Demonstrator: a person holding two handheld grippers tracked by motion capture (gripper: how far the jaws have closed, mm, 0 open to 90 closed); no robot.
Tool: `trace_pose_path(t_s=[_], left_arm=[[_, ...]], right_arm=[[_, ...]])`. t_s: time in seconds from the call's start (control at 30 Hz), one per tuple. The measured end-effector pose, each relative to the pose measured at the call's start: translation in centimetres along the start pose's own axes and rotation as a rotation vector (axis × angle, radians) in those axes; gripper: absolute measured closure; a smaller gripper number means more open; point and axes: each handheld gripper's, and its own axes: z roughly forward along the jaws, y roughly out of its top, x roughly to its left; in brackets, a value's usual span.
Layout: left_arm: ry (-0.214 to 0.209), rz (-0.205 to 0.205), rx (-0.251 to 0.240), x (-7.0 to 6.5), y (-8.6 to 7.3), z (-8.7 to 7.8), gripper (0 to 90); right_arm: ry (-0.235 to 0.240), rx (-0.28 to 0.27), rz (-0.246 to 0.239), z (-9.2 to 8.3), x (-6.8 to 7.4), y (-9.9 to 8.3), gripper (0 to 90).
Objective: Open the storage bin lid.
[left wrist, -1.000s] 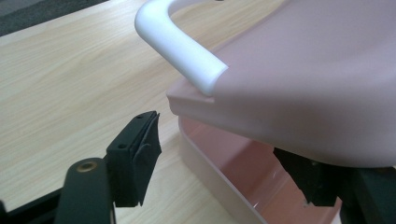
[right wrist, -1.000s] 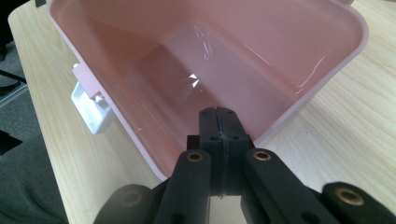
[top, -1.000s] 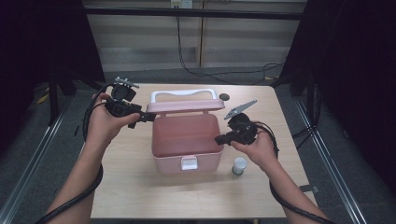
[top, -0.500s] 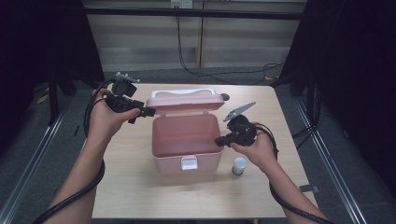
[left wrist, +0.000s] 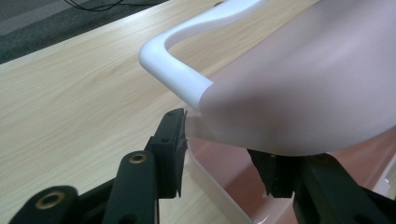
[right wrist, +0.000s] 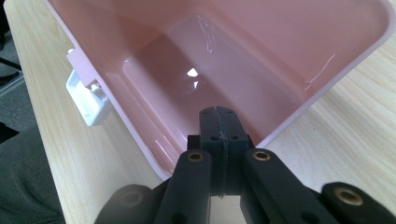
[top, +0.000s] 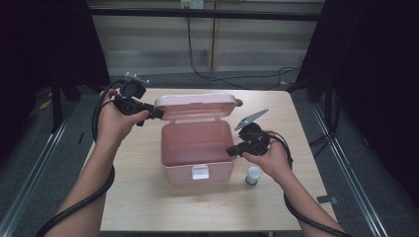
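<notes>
Pink box (top: 196,148) at table (top: 148,207) centre, lid (top: 195,106) raised, standing up at back edge, white handle (left wrist: 187,70) on it. Left gripper (top: 148,112) at lid's left end, jaws just closing, lid corner between them, 1 pad touching edge. Right gripper (top: 232,149) at box's right rim, jaws closed, empty. Small white jar (top: 253,175) just beside box, front right.
</notes>
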Motion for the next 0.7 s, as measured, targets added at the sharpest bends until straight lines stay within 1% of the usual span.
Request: trace_pose_path(t_s=[0.03, 0.1, 0.13, 0.17, 0.2, 0.23, 0.27, 0.33, 0.37, 0.4, 0.47, 0.5, 0.53, 0.6, 0.63, 0.67, 0.7], left_arm=[[0.004, -0.001, -0.002, 0.0, 0.1, 0.1, 58.1], [-0.001, -0.004, 0.000, 0.0, 0.2, 0.1, 61.2], [0.006, -0.004, -0.003, -0.1, 0.3, 0.1, 61.7], [0.009, -0.012, -0.011, -0.1, 0.4, 0.2, 62.2], [0.013, -0.001, -0.004, 0.0, 0.5, 0.2, 63.3], [0.015, -0.002, -0.001, 0.0, 0.6, 0.2, 63.4], [0.020, -0.005, -0.003, 0.0, 0.7, 0.2, 63.8], [0.013, -0.017, -0.008, 0.0, 0.8, 0.3, 65.8], [0.018, -0.001, -0.002, 0.1, 1.0, 0.2, 67.2], [0.024, 0.001, -0.001, 0.0, 1.1, 0.3, 68.0], [0.032, -0.010, -0.002, 0.0, 1.2, 0.3, 69.2], [0.036, -0.006, 0.002, 0.1, 1.3, 0.3, 69.9], [0.041, -0.014, 0.001, 0.1, 1.3, 0.4, 70.7], [0.055, -0.016, 0.004, 0.0, 1.4, 0.4, 71.9], [0.071, -0.009, 0.011, -0.1, 1.5, 0.4, 72.7], [0.078, 0.003, 0.020, -0.1, 1.7, 0.4, 73.4], [0.086, 0.000, 0.022, -0.1, 1.8, 0.4, 73.8]], right_arm=[[0.001, -0.001, -0.002, 0.0, 0.0, 0.0, 90.0], [0.002, -0.002, -0.002, 0.0, 0.0, 0.0, 90.0], [0.003, -0.002, -0.003, 0.0, 0.0, 0.0, 90.0], [0.001, 0.001, -0.006, 0.1, 0.0, 0.0, 90.0], [0.002, 0.007, -0.004, 0.1, 0.0, 0.0, 90.0], [0.001, 0.006, -0.009, 0.1, 0.1, 0.0, 90.0], [0.000, 0.005, -0.011, 0.1, 0.0, 0.0, 90.0], [0.004, 0.003, -0.011, 0.2, 0.0, -0.1, 90.0], [0.004, 0.005, -0.009, 0.3, 0.0, -0.1, 90.0], [0.007, 0.005, -0.009, 0.3, 0.1, -0.1, 90.0], [0.006, 0.008, -0.011, 0.5, 0.1, -0.1, 90.0], [0.006, 0.011, -0.012, 0.5, 0.1, -0.1, 90.0], [0.005, 0.010, -0.015, 0.5, 0.1, -0.1, 90.0], [0.003, 0.018, -0.013, 0.6, 0.2, -0.1, 90.0], [0.003, 0.016, -0.013, 0.6, 0.2, -0.1, 90.0], [0.005, 0.020, -0.009, 0.6, 0.2, -0.1, 90.0], [0.005, 0.020, -0.011, 0.6, 0.2, -0.1, 90.0]])
